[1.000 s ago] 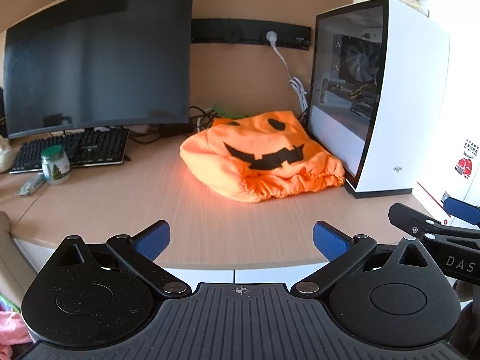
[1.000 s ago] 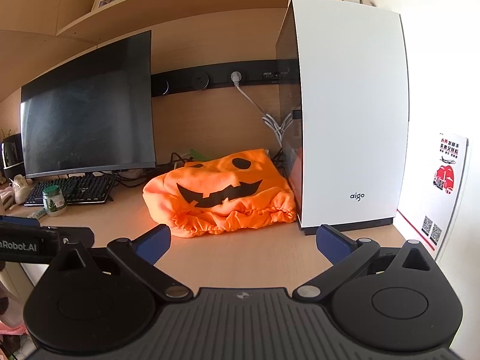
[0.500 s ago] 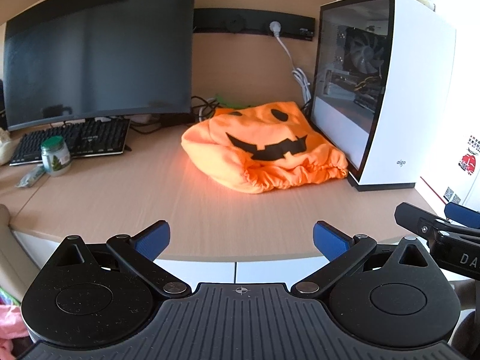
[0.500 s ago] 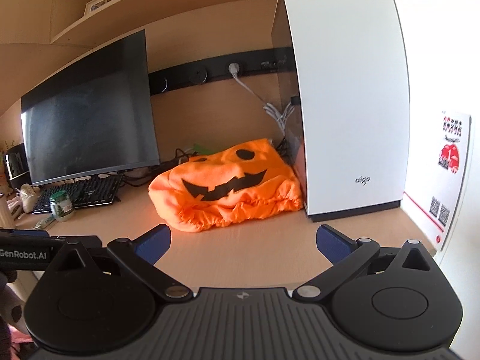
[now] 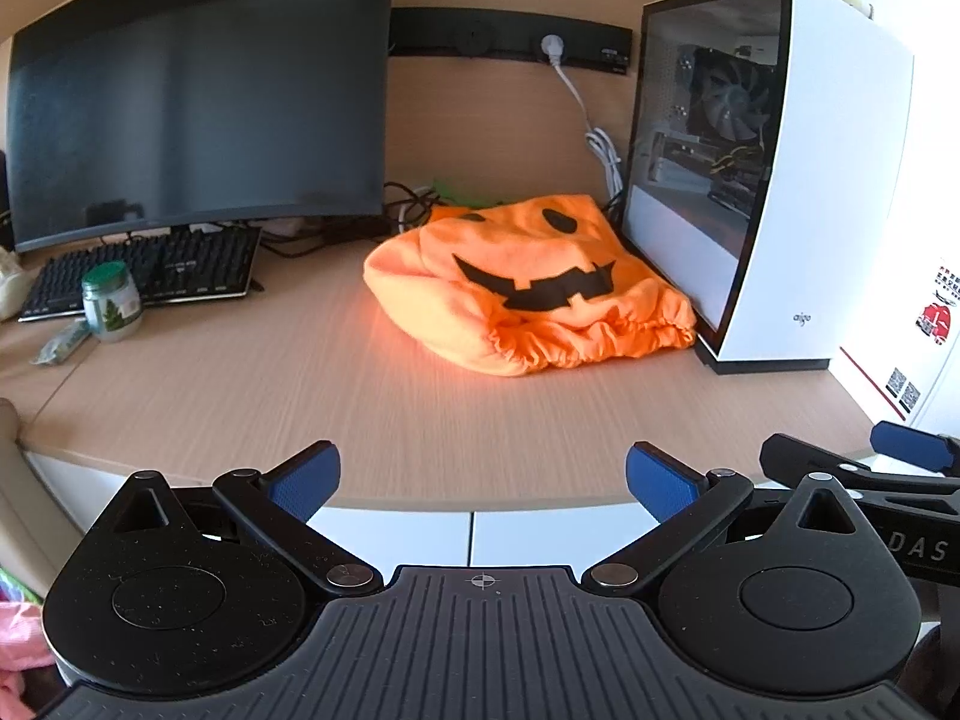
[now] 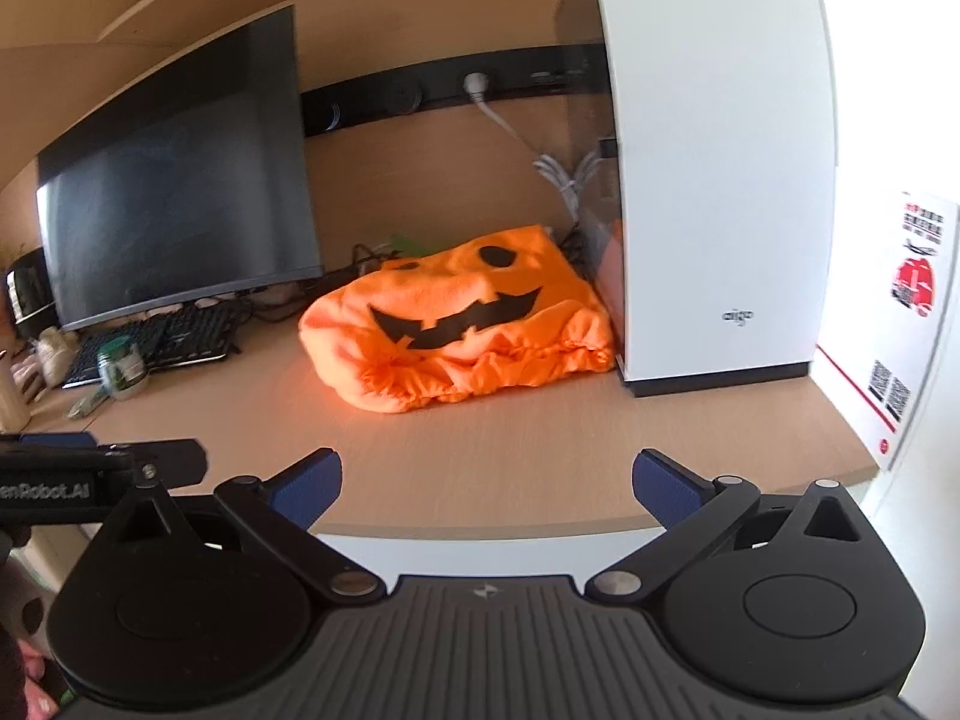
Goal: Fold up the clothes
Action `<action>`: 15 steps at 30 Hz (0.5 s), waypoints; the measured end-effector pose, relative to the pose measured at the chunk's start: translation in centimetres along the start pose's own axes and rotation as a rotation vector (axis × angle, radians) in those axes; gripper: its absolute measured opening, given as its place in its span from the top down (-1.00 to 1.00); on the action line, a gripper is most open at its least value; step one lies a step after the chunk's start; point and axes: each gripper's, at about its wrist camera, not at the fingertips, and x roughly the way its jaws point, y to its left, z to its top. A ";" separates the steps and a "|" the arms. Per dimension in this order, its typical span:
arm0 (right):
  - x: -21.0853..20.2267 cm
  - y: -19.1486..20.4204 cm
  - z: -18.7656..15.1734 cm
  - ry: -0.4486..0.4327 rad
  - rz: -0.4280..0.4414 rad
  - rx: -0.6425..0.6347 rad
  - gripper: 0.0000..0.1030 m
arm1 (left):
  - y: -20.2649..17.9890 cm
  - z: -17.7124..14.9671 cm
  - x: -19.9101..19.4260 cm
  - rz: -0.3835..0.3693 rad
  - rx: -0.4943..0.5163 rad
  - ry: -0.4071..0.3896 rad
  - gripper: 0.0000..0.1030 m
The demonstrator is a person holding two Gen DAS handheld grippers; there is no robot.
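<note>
An orange pumpkin-face garment (image 5: 528,288) lies crumpled on the wooden desk (image 5: 252,402), against the white PC case; it also shows in the right wrist view (image 6: 462,330). My left gripper (image 5: 480,474) is open and empty at the desk's front edge, well short of the garment. My right gripper (image 6: 486,480) is open and empty, also at the front edge. Each gripper shows in the other's view, the right one (image 5: 870,462) at the right and the left one (image 6: 108,468) at the left.
A white PC case (image 5: 774,192) stands right of the garment. A dark monitor (image 5: 198,90), a keyboard (image 5: 150,270) and a green-lidded jar (image 5: 111,300) are at the back left. Cables (image 5: 594,138) hang behind the garment.
Both grippers have moved forward toward the desk and tilted down a little. The garment looks nearer and has not moved. Both grippers stay open.
</note>
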 end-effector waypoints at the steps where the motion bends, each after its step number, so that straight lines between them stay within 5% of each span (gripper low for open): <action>1: -0.1 0.0 0.0 -0.009 0.001 -0.007 -1.00 | -0.1 0.1 0.0 0.002 -0.001 0.001 -1.00; 15: -0.1 0.5 0.1 -0.028 0.004 -0.036 -1.00 | 0.2 -0.2 -0.3 0.008 -0.007 -0.013 -1.00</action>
